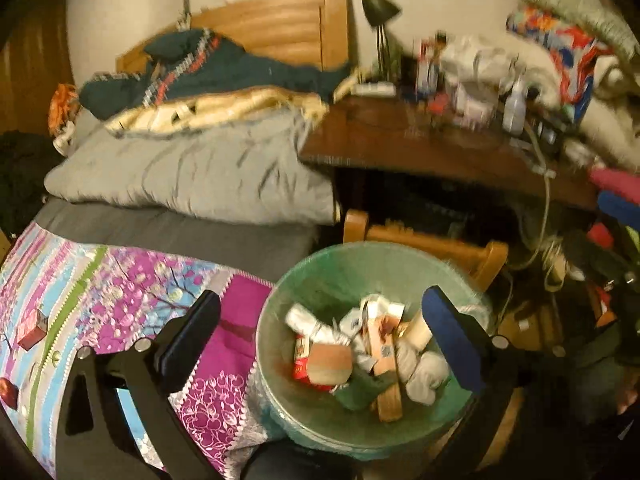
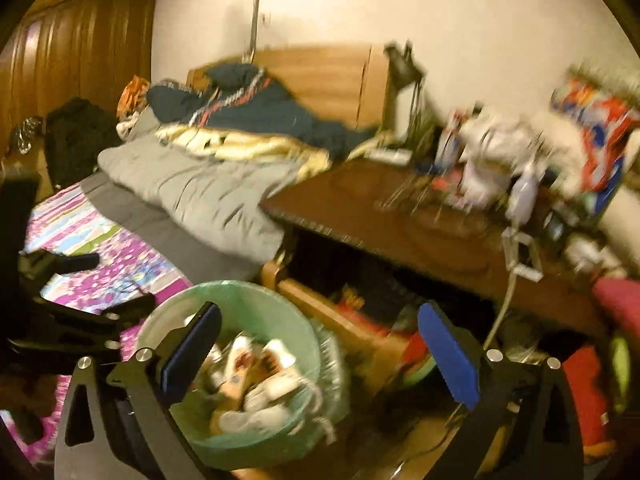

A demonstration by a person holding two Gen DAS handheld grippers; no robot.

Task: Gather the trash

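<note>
Bin [image 1: 304, 280]: a pale green bin with a thin liner is standing on the floor between the bed [image 1: 200, 236] and a wooden chair [image 1: 480, 256], under the edge of the tabletop [image 1: 400, 144].
Trash [image 1: 360, 348]: crumpled paper, cartons and wrappers are filling the bin to about half; more clutter is sitting on the tabletop, too blurred to sort trash from keepsakes.
Left hand-held gripper [image 1: 320, 336]: is hanging over the bin with its jaws spread wide, gripping nothing.
Right hand-held gripper [image 2: 320, 356]: is hovering beside the bin's rim, jaws wide apart, empty as well.
Risk, tipping: the bin is looking light, so a finger catching the rim or liner is likely to knock it toward the bed.
Risk, wrong pick: with both views smeared by motion, a reach toward the tabletop is risking a bottle [image 1: 514, 108] or the lamp [image 1: 378, 12] instead of trash.
Risk, snagging: a white cable [image 2: 504, 304] is dangling off the tabletop near the right hand-held gripper and could drag things down.
</note>
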